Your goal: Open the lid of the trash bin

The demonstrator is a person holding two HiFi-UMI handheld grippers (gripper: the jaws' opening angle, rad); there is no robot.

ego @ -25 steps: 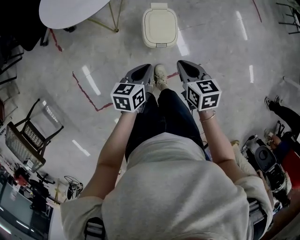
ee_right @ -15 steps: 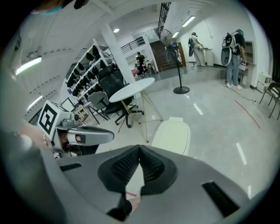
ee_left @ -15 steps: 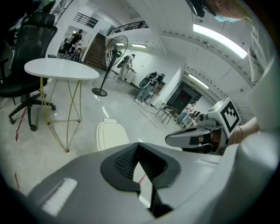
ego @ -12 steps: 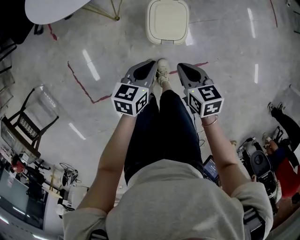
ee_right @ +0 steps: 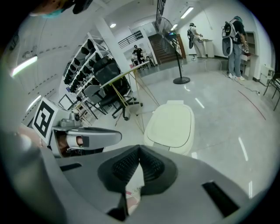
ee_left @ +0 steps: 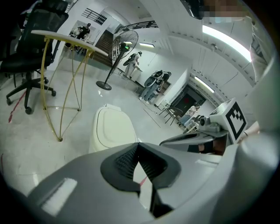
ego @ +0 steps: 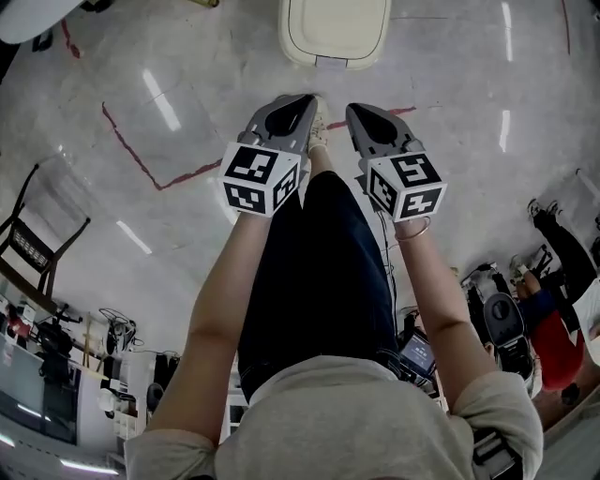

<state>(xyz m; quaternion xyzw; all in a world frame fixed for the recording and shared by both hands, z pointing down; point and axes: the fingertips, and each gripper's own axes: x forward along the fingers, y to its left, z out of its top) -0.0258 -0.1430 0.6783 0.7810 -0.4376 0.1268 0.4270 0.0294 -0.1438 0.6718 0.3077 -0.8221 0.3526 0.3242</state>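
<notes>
The bin sits on the floor, straight ahead of us and lower than both sets of jaws. Its lid is down flat. We have not touched it yet.

The left gripper and the right gripper are side by side, both pointing at the bin. The bin lies in the middle between them. From the left jaws it is ahead and a bit to the right. From the right jaws it is ahead and a bit to the left. Neither gripper looks much nearer, as far as we can tell.

Both sets of jaws are closed, with the tips together and nothing in them. We see only floor through the small gap behind the tips.

The lid is a round-cornered shape, a bit longer going away from us. A small tab shows on its far edge. We think that is the hinge, so the near edge would be the one that lifts. There is a small notch at the near side, but we cannot tell what it is.

Our shoe is on the floor between the jaws and the bin. Left of the jaws, well away from the bin, stand a table with thin gold legs and a black chair. Nothing blocks the way to the lid. We need to go forward and down.
</notes>
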